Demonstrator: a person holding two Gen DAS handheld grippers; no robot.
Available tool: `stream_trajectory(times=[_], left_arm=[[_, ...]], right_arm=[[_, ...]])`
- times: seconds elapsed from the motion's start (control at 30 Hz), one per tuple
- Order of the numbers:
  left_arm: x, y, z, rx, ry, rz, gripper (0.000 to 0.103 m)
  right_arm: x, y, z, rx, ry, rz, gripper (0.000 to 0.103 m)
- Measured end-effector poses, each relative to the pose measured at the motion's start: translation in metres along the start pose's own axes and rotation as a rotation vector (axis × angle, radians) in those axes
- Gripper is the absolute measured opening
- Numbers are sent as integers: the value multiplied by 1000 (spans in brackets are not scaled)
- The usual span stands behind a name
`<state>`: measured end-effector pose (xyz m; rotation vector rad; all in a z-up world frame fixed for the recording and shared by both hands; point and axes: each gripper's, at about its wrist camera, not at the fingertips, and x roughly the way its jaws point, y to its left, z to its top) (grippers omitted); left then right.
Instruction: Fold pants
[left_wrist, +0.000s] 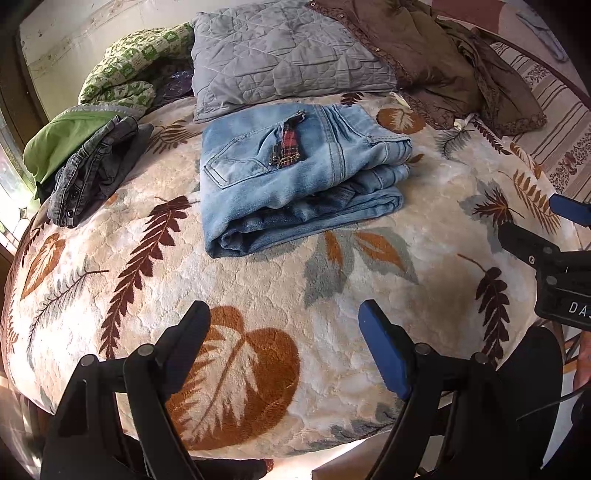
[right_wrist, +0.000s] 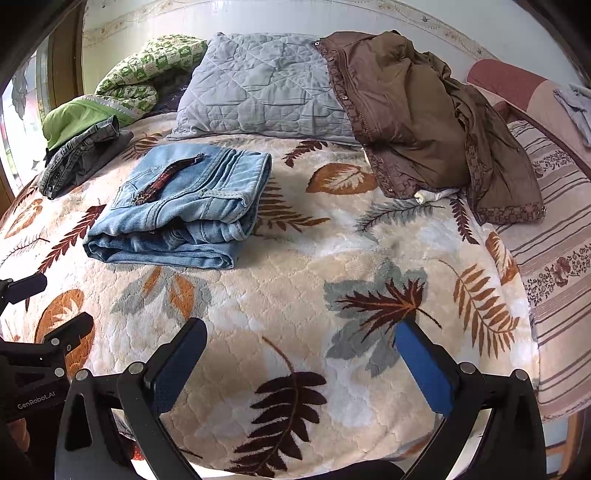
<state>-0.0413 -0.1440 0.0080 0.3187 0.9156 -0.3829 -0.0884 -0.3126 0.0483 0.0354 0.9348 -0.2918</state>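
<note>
Left gripper (left_wrist: 284, 325), jaws spread wide with nothing between them, above a leaf-patterned blanket (left_wrist: 258, 295). Well ahead of the fingertips lies a folded pair of light-blue jeans (left_wrist: 295, 184), a red plaid strap (left_wrist: 286, 146) on top. Beyond the jeans, a grey quilted pillow (left_wrist: 284, 55). Ahead and left of the fingers, crumpled grey denim (left_wrist: 92, 173). The right gripper (left_wrist: 535, 225) enters from the right of the fingers.

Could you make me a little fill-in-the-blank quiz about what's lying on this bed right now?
1. The light blue jeans lie ____ into a thick stack on the leaf-patterned blanket.
2. A red plaid strap rests on ____ of the jeans.
3. The brown jacket partly covers the grey ____.
4. The left gripper and the right gripper both hold ____.

Missing words: folded; top; pillow; nothing
</note>
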Motion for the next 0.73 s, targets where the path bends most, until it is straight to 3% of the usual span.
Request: stream_trajectory(times=[0.23,0.53,0.73], left_arm=[[-6,-5,1,8,-25,-32,83],[-8,-6,3,9,-1,-67,83],[-7,-7,1,33,-6,-32,83]], right_arm=[[2,-2,-2,4,13,5,103],[3,-3,0,-24,10,-1,103],[6,-2,0,-99,20,-35,103]])
